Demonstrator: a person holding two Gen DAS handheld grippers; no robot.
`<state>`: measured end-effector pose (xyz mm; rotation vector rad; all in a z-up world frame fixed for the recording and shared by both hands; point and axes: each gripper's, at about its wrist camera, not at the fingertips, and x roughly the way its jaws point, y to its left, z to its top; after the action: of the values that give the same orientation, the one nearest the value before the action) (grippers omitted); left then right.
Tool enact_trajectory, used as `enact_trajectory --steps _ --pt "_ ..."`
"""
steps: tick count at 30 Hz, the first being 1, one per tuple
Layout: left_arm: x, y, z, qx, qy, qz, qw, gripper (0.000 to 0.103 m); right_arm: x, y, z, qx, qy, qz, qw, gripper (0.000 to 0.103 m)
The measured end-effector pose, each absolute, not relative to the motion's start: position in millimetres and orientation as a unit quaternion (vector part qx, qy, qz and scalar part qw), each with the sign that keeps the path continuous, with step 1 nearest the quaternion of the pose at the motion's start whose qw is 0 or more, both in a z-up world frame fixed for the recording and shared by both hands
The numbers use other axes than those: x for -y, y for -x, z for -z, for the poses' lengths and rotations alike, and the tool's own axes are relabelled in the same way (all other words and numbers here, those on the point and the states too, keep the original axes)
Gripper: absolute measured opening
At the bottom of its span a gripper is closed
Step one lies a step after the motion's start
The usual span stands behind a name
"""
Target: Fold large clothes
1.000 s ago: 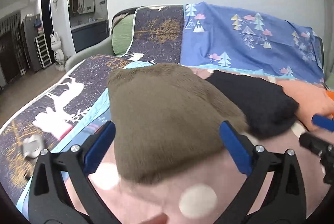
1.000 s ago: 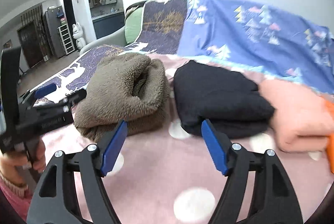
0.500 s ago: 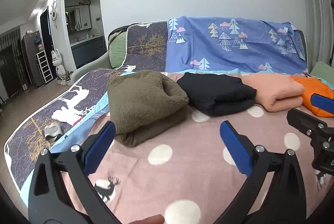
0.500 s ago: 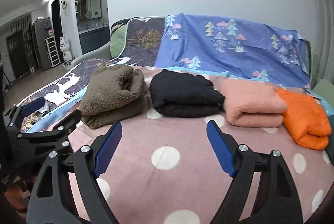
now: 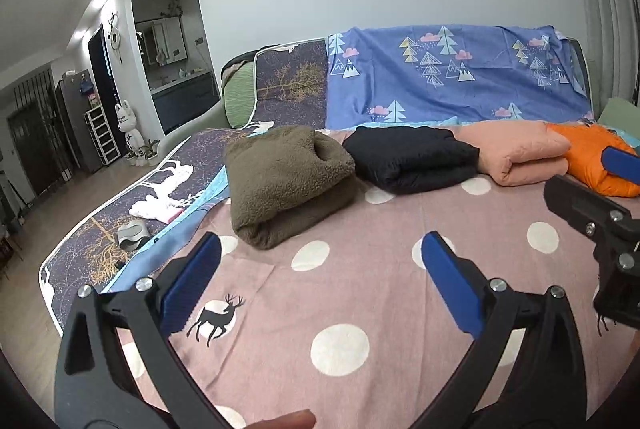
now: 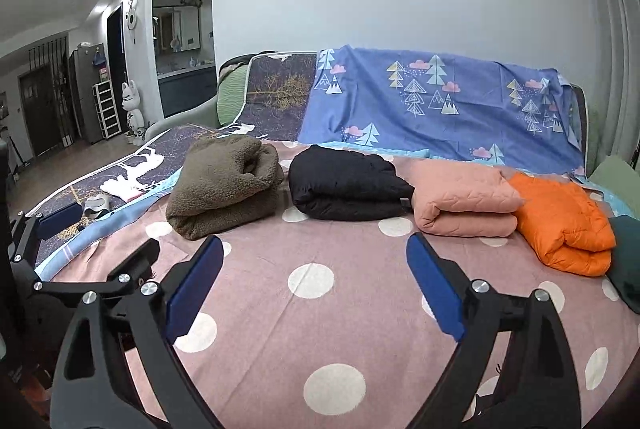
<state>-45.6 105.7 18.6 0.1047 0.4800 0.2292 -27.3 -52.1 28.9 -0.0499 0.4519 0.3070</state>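
Note:
Folded garments lie in a row on the pink dotted sheet [image 6: 320, 321]: an olive fleece [image 6: 226, 185], a black one [image 6: 346, 185], a peach quilted one [image 6: 464, 203] and an orange puffer [image 6: 564, 225]. The left wrist view shows the fleece [image 5: 286, 185], black [image 5: 412, 159], peach [image 5: 520, 157] and orange [image 5: 592, 161] bundles. My left gripper [image 5: 318, 279] is open and empty, well short of the fleece. My right gripper [image 6: 314, 279] is open and empty, in front of the row.
A blue tree-print cover [image 6: 440, 109] drapes the backrest. A dark deer-print mat [image 5: 132, 213] lies at the left with small white and grey items [image 5: 132, 233]. A dark green item [image 6: 628, 261] lies at the far right. Floor and a doorway are at the left.
Both grippers have pulled back and up from the olive fleece. The whole row of folded garments has come into view. Both stay open and empty.

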Motion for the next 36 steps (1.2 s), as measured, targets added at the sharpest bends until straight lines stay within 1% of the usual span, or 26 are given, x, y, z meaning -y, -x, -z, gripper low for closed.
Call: enact_trajectory --steps 19,36 --pt "-123.1 38.2 -13.0 -0.257 -0.026 -0.123 0.958 0.101 38.9 20.9 -22.1 -0.235 0.033 -0.161 0.958 0.093" --pt "-126.0 34.3 -10.7 -0.260 -0.025 -0.128 0.957 0.101 35.6 17.6 -20.2 -0.239 0.037 -0.166 0.956 0.093"
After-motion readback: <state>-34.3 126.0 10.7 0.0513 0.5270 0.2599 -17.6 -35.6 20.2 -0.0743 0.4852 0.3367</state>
